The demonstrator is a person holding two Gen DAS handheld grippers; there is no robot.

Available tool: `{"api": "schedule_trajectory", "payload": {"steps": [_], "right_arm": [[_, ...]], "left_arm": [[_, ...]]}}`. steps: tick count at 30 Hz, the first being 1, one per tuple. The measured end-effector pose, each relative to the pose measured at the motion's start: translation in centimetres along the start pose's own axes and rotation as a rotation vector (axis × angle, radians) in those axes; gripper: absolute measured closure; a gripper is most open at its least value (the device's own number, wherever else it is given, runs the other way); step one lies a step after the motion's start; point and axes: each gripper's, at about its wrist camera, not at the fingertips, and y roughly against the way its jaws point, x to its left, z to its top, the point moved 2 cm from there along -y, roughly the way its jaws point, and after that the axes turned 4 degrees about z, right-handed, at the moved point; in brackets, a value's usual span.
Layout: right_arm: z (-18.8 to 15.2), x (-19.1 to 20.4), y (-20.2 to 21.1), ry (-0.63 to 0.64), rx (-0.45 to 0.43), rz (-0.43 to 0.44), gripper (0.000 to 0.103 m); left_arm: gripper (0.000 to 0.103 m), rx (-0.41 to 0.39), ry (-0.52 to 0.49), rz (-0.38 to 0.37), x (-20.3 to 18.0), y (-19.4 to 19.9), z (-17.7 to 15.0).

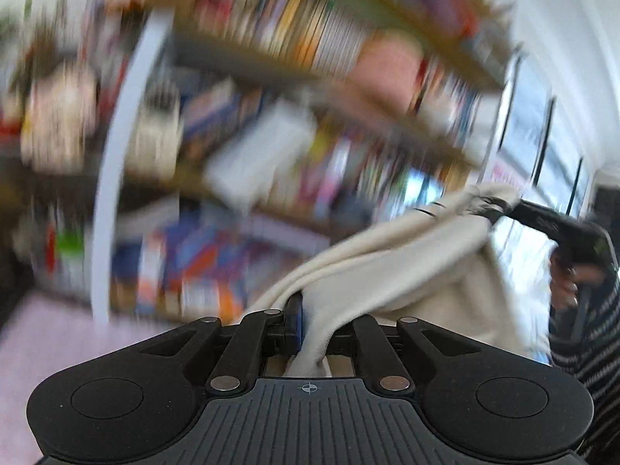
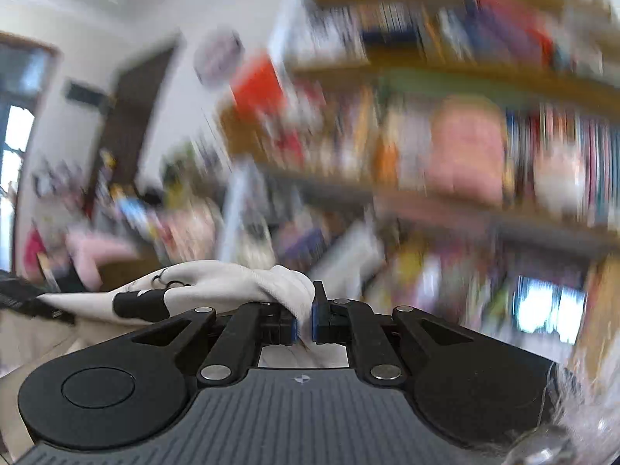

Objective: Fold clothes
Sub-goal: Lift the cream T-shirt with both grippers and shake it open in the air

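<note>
the left gripper is clamped on a cream garment, which is held up in the air. the right gripper pinches another part of this cloth – the black print on it is visible. behind, blurred bookshelves fill both views.

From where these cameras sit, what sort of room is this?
Probably a lived-in room at home, perhaps a study or a child's room, though the pictures are blurred. Wooden shelves packed with colourful books fill the wall, there is a dark door, and a cream garment is being held up.
</note>
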Motion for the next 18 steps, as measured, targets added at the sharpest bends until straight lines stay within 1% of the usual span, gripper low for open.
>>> {"api": "schedule_trajectory", "payload": {"steps": [2, 3, 5, 6, 7, 8, 10, 12, 13, 15, 18], "right_arm": [[-4.0, -1.2, -3.9, -0.103, 0.164, 0.019, 0.096], [-6.6, -1.7, -5.8, -0.150, 0.253, 0.019, 0.096], [-11.9, -1.4, -8.5, -0.203, 0.402, 0.017, 0.096], [-14.6, -1.1, -9.7, -0.225, 0.472, 0.018, 0.096], [-16.8, -0.7, -10.6, -0.256, 0.523, 0.030, 0.096], [-18.7, -0.1, -11.2, -0.292, 0.562, 0.050, 0.096], [-21.2, 1.0, -12.2, -0.338, 0.596, 0.078, 0.096], [-22.0, 1.9, -13.3, -0.371, 0.601, 0.094, 0.096], [-21.9, 2.2, -13.7, -0.381, 0.596, 0.100, 0.096], [-21.1, 2.5, -14.4, -0.392, 0.578, 0.109, 0.096], [-19.1, 2.3, -16.7, -0.389, 0.567, 0.142, 0.095]], "left_arm": [[0.099, 0.118, 0.043, 0.007, 1.3, -2.5, -2.8], [0.099, 0.174, 0.060, 0.018, 2.2, -3.5, -4.4], [0.099, 0.289, 0.108, 0.054, 4.4, -5.3, -7.4], [0.099, 0.335, 0.132, 0.078, 5.7, -5.9, -8.8], [0.098, 0.368, 0.153, 0.102, 6.8, -6.1, -10.1], [0.096, 0.389, 0.174, 0.145, 8.1, -6.2, -11.0], [0.092, 0.402, 0.202, 0.249, 10.1, -6.0, -12.0], [0.092, 0.383, 0.195, 0.300, 10.6, -5.5, -11.9], [0.092, 0.370, 0.173, 0.322, 10.4, -5.1, -11.8], [0.091, 0.341, 0.070, 0.358, 9.2, -4.4, -11.5], [0.091, 0.312, -0.157, 0.419, 6.4, -4.2, -11.2]]}}
